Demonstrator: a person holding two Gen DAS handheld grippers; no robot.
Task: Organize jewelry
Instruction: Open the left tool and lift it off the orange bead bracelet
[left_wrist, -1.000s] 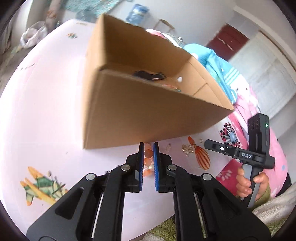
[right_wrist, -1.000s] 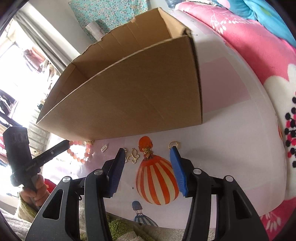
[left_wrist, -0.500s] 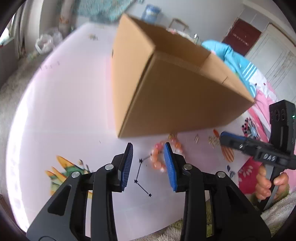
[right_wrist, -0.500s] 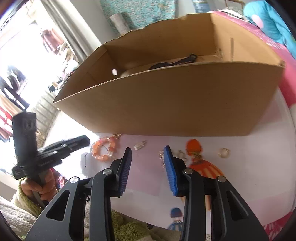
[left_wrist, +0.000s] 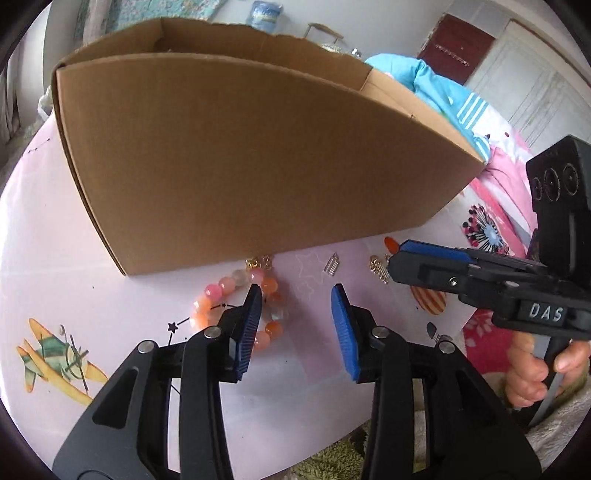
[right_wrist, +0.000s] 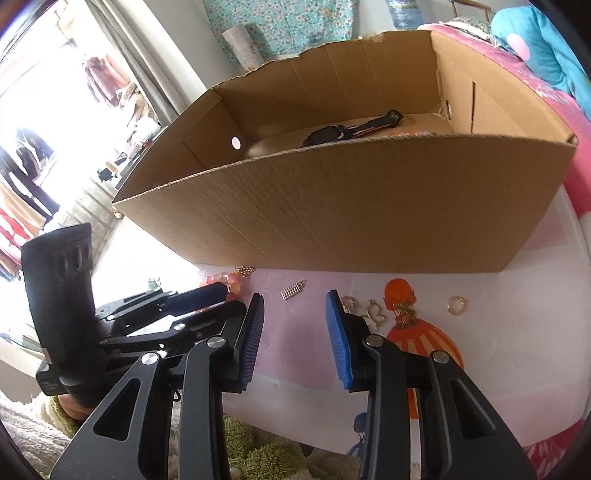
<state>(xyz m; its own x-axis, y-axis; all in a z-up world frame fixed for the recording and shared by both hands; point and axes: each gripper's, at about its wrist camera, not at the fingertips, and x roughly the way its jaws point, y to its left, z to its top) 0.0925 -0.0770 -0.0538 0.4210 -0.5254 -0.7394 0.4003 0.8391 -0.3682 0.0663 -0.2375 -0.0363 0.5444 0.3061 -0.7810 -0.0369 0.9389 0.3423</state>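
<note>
Released since a second ago, the orange bead bracelet (left_wrist: 236, 306) lies on the pink table (left_wrist: 74, 266) before the cardboard box (left_wrist: 236, 158), the left gripper (left_wrist: 295, 295) just opened, empty, beside it, the right gripper (right_wrist: 293, 301) narrowed but apart over bare tabletop near gold earrings (right_wrist: 373, 312).

Your pink-and-orange bead bracelet (left_wrist: 236, 306) lies flat on the pink table, just at 6 o'clock of the open cardboard box (left_wrist: 255, 155). At its 3 o'clock sit a small silver charm (left_wrist: 331, 264), gold earrings (right_wrist: 373, 312) and a gold ring (right_wrist: 456, 305) (all loose, apart).
</note>
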